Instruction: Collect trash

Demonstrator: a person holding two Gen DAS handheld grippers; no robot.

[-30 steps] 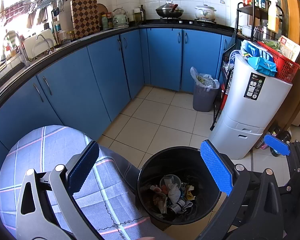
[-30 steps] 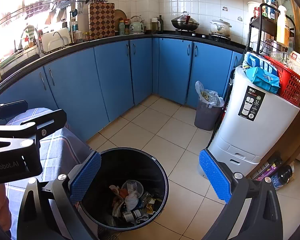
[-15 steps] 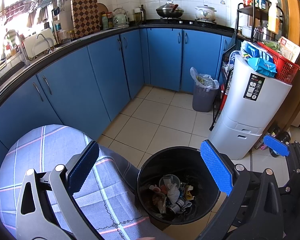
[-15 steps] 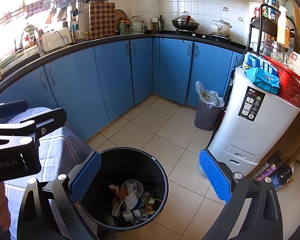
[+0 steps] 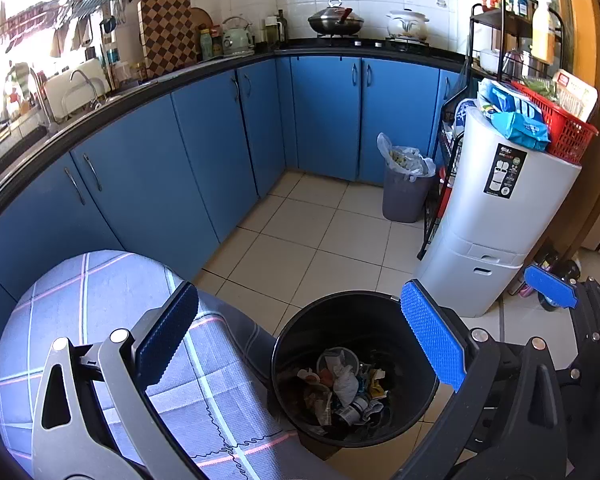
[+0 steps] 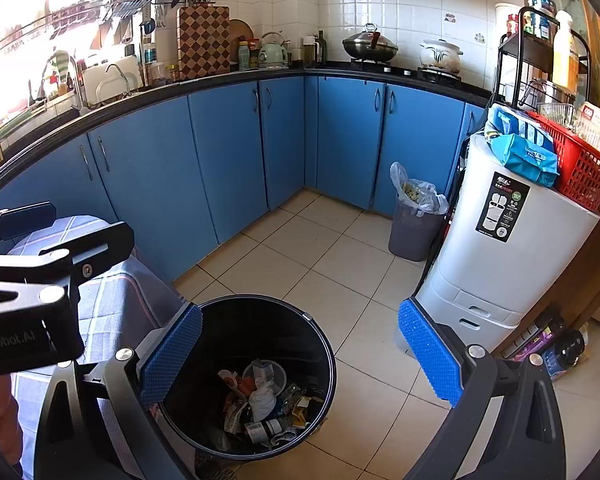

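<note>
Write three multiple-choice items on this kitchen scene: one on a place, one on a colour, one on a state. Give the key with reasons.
1. Where is the grey bin?
A. on the counter
B. on the floor by the blue cabinets
C. inside the black bin

2. What colour is the basket?
A. red
B. green
C. white

3. How is the left gripper?
A. shut on a bottle
B. shut and empty
C. open and empty

Key: 1 B, it stands on the tiles beside the cabinets. 2 A, its mesh is red. 3 C, its pads stand wide apart with nothing between them, above the black bin.
</note>
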